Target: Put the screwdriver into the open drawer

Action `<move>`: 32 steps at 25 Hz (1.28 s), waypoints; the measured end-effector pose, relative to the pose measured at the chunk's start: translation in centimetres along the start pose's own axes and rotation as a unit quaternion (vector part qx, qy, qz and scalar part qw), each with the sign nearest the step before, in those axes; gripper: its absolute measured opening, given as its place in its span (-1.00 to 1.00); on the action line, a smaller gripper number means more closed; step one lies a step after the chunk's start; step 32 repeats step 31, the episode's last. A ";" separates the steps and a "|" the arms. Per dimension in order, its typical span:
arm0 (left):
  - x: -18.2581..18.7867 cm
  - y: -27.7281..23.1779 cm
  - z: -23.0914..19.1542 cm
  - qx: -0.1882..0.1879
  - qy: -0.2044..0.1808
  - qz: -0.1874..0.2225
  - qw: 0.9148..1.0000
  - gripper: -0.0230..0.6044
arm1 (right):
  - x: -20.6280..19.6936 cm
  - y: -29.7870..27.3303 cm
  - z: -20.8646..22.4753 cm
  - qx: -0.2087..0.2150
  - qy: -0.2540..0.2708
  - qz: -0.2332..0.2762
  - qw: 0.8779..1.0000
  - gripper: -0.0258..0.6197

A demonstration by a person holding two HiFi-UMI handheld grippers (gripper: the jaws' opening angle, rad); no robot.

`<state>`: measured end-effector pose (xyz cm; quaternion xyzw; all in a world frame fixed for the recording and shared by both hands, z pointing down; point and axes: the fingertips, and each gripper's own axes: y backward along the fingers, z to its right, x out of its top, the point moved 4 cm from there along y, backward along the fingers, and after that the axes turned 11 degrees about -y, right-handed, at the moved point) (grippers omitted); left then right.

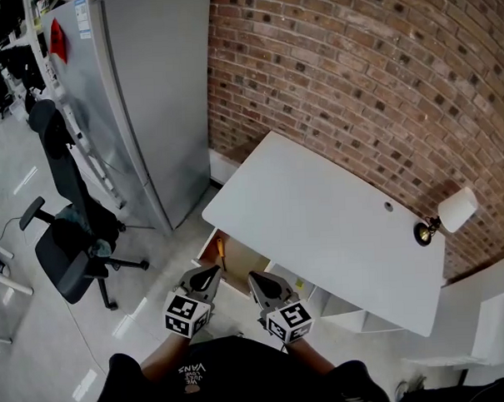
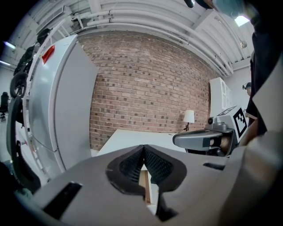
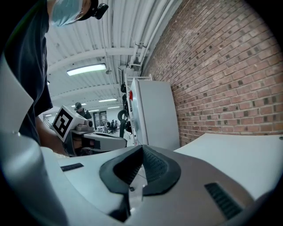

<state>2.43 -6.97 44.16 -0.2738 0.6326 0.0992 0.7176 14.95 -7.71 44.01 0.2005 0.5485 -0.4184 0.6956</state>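
The left gripper (image 2: 143,151) has its two jaws pressed together, and there is nothing between them. The right gripper (image 3: 141,150) is the same: jaws together, nothing held. The two grippers sit side by side, close to the person's body, and both point at the open drawer (image 1: 242,261). The left one is just in front of the drawer's front edge, and the right one is at the front right side of it. The drawer sticks out from under the front left corner of the white table (image 1: 320,222), and it is brown inside. A small orange thing, which looks like the screwdriver (image 1: 221,251), lies in the drawer by its left side, apart from both grippers. A little lamp (image 1: 447,215) stands at the right edge of the table, near the brick wall (image 1: 354,66). A big grey fridge (image 1: 139,93) stands past the table's left end, and a black chair (image 1: 70,237) stands on the floor to the left of it.
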 end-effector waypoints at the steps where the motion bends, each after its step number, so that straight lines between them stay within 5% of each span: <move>1: 0.1 0.1 0.2 -0.001 -0.001 0.001 1.000 -0.90 | 0.1 0.1 -0.1 -0.001 0.001 0.000 1.000 -0.94; 32: -0.3 1.8 0.0 0.023 0.016 0.013 1.000 -0.90 | -0.3 0.1 -1.2 -0.009 0.013 -0.002 1.000 -0.94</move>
